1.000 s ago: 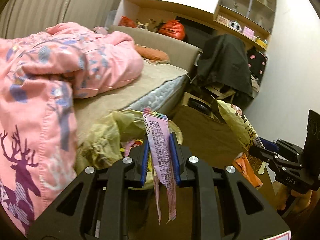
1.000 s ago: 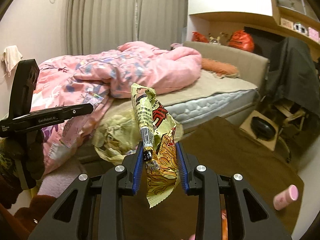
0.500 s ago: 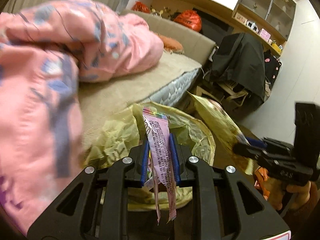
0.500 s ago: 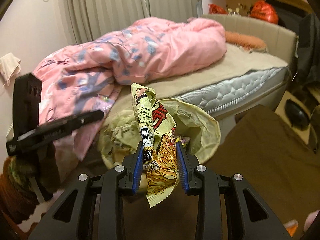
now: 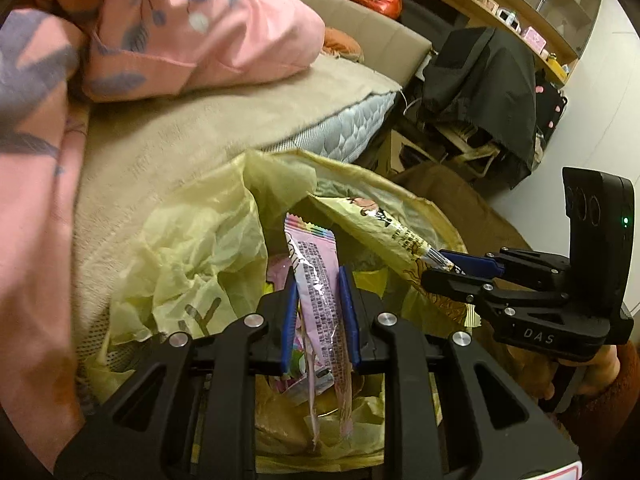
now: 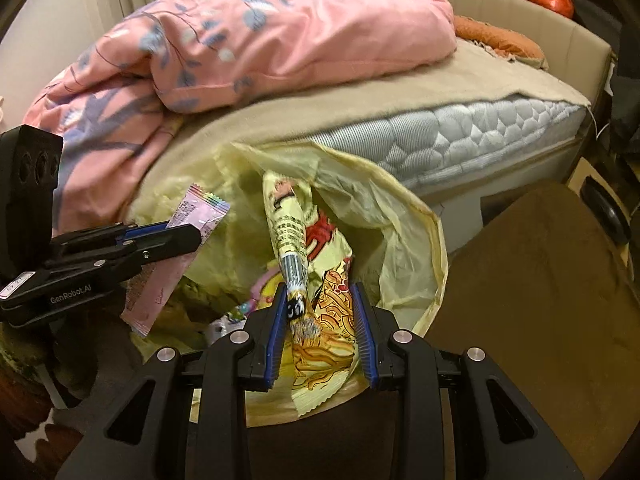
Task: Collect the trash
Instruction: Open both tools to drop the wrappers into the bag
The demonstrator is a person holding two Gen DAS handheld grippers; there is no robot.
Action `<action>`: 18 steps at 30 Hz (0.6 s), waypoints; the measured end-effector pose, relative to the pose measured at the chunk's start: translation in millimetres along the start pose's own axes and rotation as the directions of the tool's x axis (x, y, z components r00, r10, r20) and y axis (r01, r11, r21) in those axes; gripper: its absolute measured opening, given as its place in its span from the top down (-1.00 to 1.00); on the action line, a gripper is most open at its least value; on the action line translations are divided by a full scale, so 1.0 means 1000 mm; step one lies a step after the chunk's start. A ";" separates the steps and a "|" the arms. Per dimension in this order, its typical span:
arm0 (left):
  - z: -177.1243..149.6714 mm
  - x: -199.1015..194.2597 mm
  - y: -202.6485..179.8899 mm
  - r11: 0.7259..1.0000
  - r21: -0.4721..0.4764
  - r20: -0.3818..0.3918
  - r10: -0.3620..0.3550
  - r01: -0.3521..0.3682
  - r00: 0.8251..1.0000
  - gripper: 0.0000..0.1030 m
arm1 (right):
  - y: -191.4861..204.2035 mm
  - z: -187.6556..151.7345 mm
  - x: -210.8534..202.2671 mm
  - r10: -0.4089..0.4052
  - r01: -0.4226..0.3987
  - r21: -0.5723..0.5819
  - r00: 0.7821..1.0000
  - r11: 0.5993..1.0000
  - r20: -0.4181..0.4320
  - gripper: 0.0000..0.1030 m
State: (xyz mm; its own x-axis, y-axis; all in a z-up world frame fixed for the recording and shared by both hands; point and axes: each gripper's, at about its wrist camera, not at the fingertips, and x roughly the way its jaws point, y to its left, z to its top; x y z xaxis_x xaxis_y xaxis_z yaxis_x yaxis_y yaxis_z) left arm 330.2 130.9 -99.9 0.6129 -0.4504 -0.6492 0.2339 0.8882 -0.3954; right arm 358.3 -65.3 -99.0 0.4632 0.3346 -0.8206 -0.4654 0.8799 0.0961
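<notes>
My left gripper (image 5: 318,312) is shut on a pink snack wrapper (image 5: 316,272) and holds it over the open mouth of a bin lined with a pale yellow trash bag (image 5: 200,240). My right gripper (image 6: 322,320) is shut on a yellow noodle packet (image 6: 316,280) and also holds it above the bag (image 6: 400,216). The right gripper (image 5: 452,270) with its yellow packet (image 5: 380,228) shows at the right of the left wrist view. The left gripper (image 6: 176,236) with the pink wrapper (image 6: 192,216) shows at the left of the right wrist view. Several wrappers lie inside the bag.
The bin stands against a bed with a beige sheet (image 6: 440,80) and a pink quilt (image 6: 260,40). A brown rug (image 6: 540,272) lies to the right. A chair draped in dark clothes (image 5: 488,80) stands beyond.
Both grippers have moved forward and down toward the bag, which now fills the lower middle of both views. Each still holds its wrapper.
</notes>
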 end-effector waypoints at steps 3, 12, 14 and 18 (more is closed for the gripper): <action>0.001 0.006 0.000 1.000 0.007 -0.006 0.003 -0.003 1.000 0.63 | -0.003 0.001 0.006 0.008 -0.008 0.002 1.000 1.000 0.001 0.42; 0.010 -0.004 0.013 0.997 -0.074 0.044 0.007 -0.004 0.999 0.19 | 0.011 0.002 0.006 -0.026 0.027 -0.062 0.999 0.998 0.026 0.13; 0.011 -0.010 0.013 0.997 -0.081 0.060 0.013 -0.008 0.998 0.11 | 0.015 0.001 0.003 -0.037 0.039 -0.081 0.999 0.996 0.031 0.11; 0.013 -0.025 0.008 0.996 -0.080 0.104 0.045 -0.037 0.994 0.05 | 0.021 0.001 -0.010 -0.053 0.057 -0.092 0.997 0.994 0.051 0.09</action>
State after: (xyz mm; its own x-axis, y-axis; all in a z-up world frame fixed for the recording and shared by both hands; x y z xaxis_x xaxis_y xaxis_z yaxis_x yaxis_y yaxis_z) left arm 326.5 150.6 -77.8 0.6976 -0.3984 -0.5955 0.1501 0.8940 -0.4222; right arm 344.3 -49.7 -88.0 0.5253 0.3047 -0.7945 -0.5056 0.8628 -0.0033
